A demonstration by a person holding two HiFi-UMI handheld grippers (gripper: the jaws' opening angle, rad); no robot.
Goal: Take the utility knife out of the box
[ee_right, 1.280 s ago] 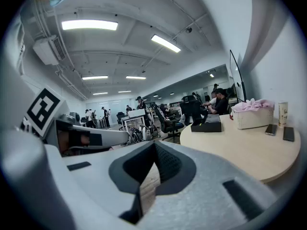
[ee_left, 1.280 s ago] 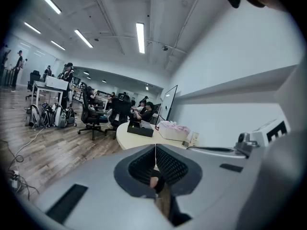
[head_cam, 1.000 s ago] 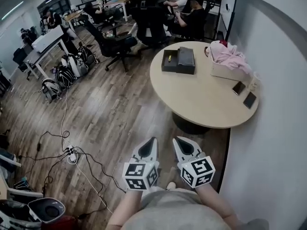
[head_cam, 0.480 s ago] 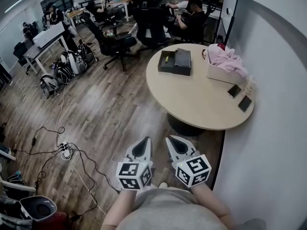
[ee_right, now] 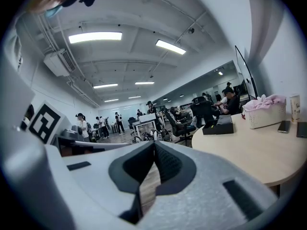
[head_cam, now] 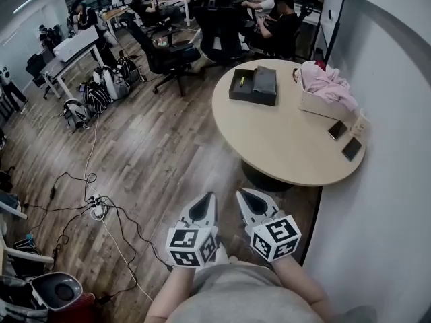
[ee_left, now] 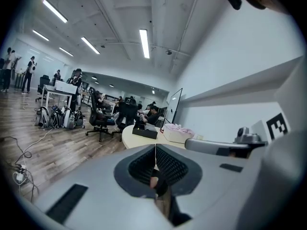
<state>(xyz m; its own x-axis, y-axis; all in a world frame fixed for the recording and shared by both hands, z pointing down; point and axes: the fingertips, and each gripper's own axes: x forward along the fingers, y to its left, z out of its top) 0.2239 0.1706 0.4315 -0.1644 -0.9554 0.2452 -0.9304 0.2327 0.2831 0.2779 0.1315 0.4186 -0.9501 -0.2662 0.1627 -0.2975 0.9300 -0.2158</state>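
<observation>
The black box [head_cam: 242, 85] lies open on the far side of the round beige table [head_cam: 283, 147], with its lid [head_cam: 264, 86] beside it. A small yellow utility knife [head_cam: 240, 81] shows inside the box. Both grippers are far from the table, held side by side over the wooden floor in front of the person's body. My left gripper [head_cam: 213, 196] is shut and holds nothing, and so is my right gripper [head_cam: 242, 194]. The left gripper view shows its shut jaws [ee_left: 155, 150] with the box [ee_left: 145, 132] far ahead. From the right gripper [ee_right: 154, 145], the box [ee_right: 218, 127] is small on the table.
A white basket of pink cloth [head_cam: 323, 93], two phones [head_cam: 335, 130] and a small bottle [head_cam: 360, 123] share the table. A white wall runs along the right. Cables and a power strip [head_cam: 97, 210] lie on the floor at left. Office chairs [head_cam: 168, 56] and seated people are beyond the table.
The head view has swung slightly, so the table sits a little differently in the picture. Both grippers stay shut and side by side in the same place.
</observation>
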